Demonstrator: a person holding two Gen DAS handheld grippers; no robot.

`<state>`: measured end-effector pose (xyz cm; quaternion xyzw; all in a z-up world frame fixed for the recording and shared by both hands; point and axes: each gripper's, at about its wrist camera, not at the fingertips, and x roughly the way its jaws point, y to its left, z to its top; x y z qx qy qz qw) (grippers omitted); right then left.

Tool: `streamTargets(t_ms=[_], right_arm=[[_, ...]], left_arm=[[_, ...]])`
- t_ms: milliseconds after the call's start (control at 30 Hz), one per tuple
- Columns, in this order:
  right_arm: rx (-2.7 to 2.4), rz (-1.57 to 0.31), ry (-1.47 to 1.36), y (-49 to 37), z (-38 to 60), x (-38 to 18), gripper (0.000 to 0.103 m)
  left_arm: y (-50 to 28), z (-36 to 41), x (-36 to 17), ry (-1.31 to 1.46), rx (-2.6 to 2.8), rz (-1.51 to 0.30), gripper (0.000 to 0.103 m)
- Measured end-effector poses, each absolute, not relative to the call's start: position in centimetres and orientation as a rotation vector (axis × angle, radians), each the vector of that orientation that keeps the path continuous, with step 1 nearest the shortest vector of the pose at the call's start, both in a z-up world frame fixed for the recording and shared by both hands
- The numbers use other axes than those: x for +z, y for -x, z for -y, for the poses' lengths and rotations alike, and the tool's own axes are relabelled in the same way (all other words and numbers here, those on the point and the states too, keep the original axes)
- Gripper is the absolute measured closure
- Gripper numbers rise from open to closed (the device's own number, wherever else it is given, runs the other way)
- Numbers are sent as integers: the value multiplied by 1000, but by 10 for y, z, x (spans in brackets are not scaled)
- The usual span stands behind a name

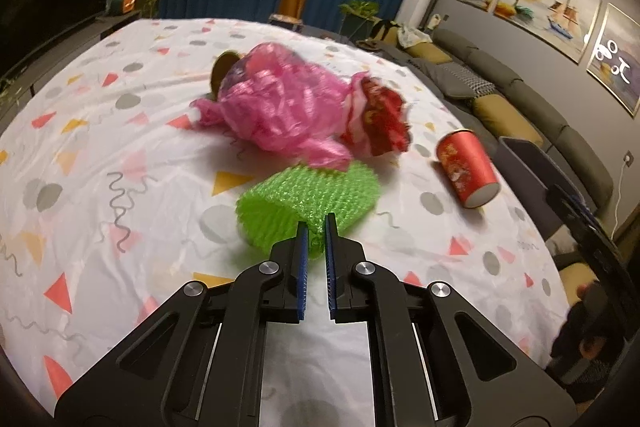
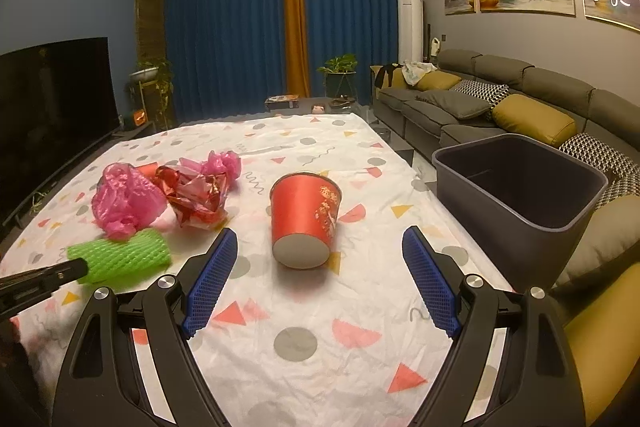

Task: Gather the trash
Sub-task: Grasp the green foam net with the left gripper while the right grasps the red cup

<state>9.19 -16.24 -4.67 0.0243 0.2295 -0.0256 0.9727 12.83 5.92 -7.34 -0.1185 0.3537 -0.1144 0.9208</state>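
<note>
Showing an early stage of collection: I have the left tongs (image 1: 317, 223) pinched onto the near edge of the green foam net sleeve (image 1: 308, 195), while the grey bin (image 2: 516, 183) at the right edge of the table (image 2: 304, 315) looks empty in its visible part — nothing, as far as I can judge, has gone in yet. The right tongs (image 2: 320, 247) stand wide apart with nothing between them, aimed at the red paper cup (image 2: 306, 223) lying on its side, base toward me, just ahead.

Still left on the patterned cloth: the sleeve itself, the cup, a crumpled pink plastic bag (image 1: 276, 107), a crushed red-and-white wrapper (image 1: 376, 119) touching the bag, and a second small pink wad (image 2: 224, 165) beyond it. A round brownish item (image 1: 222, 71) peeks out behind the bag; I cannot tell what it is.

The sleeve is a soft, open-mesh tube, bright green, lying flat near the left front of the table, its far end against the bag. The mesh is squeezed thin between the blue pads (image 1: 304, 247) — I judge it light and springy, so the hold is on a narrow fold only.
</note>
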Motion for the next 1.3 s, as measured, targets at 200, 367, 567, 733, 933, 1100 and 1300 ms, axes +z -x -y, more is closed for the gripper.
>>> streamTargets(t_ms=[200,367,567,733,933,1100,1300], right_arm=[[-64,-489,-55,-116,167,-51,21],[-73,-516,-40,-137,168,-58,21],[-66,-564,-45,-162,167,-68,21],[-53,-598,-51,-179,165,-72,22],[-41,-646,-62,-197,165,-77,28],[-18,-695,-89,-205,167,-82,37],[2,-700,-121,-206,170,-83,48]], left_arm=[[-117,-44,-50,226,-290,-659,97],[-109,-37,-33,222,-326,-601,97],[-107,-31,-23,215,-364,-573,97],[-110,-31,-21,223,-372,-569,97],[-106,-30,-11,209,-382,-530,97],[-106,-28,-7,210,-398,-520,97],[-101,-23,1,215,-425,-497,97]])
